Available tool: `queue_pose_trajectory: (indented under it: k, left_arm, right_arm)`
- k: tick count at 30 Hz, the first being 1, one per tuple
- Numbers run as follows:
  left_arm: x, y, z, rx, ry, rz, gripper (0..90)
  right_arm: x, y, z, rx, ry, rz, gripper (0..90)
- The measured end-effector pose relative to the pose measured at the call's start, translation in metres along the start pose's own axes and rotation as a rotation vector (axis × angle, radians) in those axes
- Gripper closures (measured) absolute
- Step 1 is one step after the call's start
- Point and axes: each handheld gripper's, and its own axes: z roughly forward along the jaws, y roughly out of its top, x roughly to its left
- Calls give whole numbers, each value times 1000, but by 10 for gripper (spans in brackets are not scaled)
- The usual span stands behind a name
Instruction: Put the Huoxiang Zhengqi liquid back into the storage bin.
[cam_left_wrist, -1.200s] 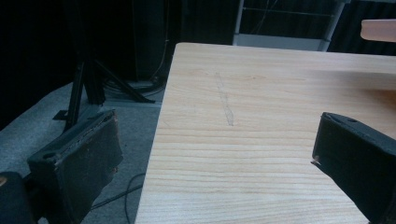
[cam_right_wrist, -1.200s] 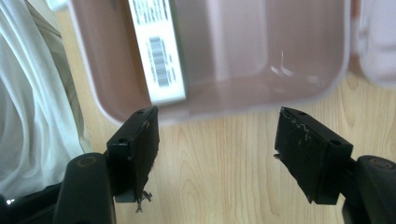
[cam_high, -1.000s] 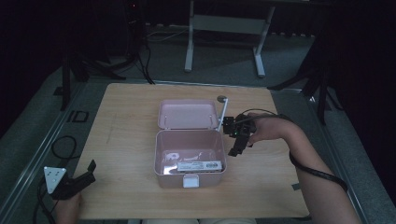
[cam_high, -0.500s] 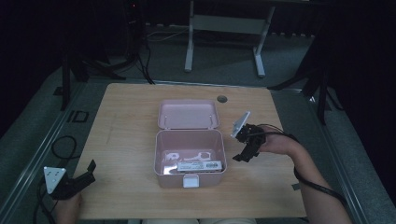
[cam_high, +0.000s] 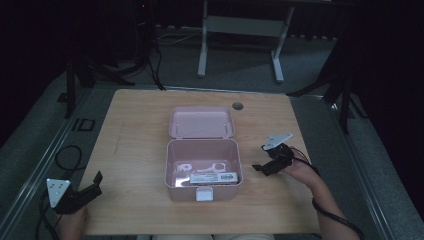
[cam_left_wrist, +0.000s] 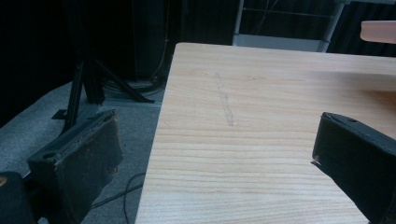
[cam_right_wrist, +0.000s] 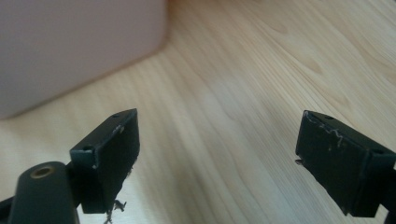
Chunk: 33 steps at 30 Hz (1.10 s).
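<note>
The right gripper (cam_high: 261, 167) hovers low over the table (cam_high: 135, 130), jaws apart and empty, just opened wider; the open pink box (cam_high: 202, 170) sits just beside its jaws; the left gripper (cam_high: 95, 181), well apart from the box, gapes empty.

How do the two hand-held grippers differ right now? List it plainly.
The left gripper sits at the near left corner of the light wooden table, far from the open pink plastic box; the right gripper sits close beside that box's right wall. The left one partly overhangs the table's edge; the right one is fully over the wood. Both stand open and hold nothing.
</note>
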Motion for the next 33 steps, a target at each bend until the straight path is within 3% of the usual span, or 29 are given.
queue_pose_trajectory:
  k: [5, 10, 14, 21, 29, 31, 33]
  left_arm:
    - [0, 0, 0, 0, 1, 0, 16]
    - [0, 0, 0, -1, 2, 1, 16]
    - [0, 0, 0, -2, 3, 2, 16]
    - [0, 0, 0, -2, 4, 1, 16]
    - [0, 0, -1, -5, 3, -1, 16]
    - [0, 0, -1, -6, 3, 0, 16]
    - [0, 0, 0, -7, 3, -2, 16]
  right_arm:
    - [-3, -21, 1, -99, -109, 71, 133]
    - [-6, -42, -4, -221, -205, 176, 132]
    - [-8, -58, -8, -281, -278, 253, 123]
    - [-6, -75, -17, -333, -415, 340, 127]
    - [4, -85, -25, -349, -569, 424, 127]
    - [4, -88, -27, -327, -637, 443, 130]
    - [4, -93, -30, -334, -651, 472, 129]
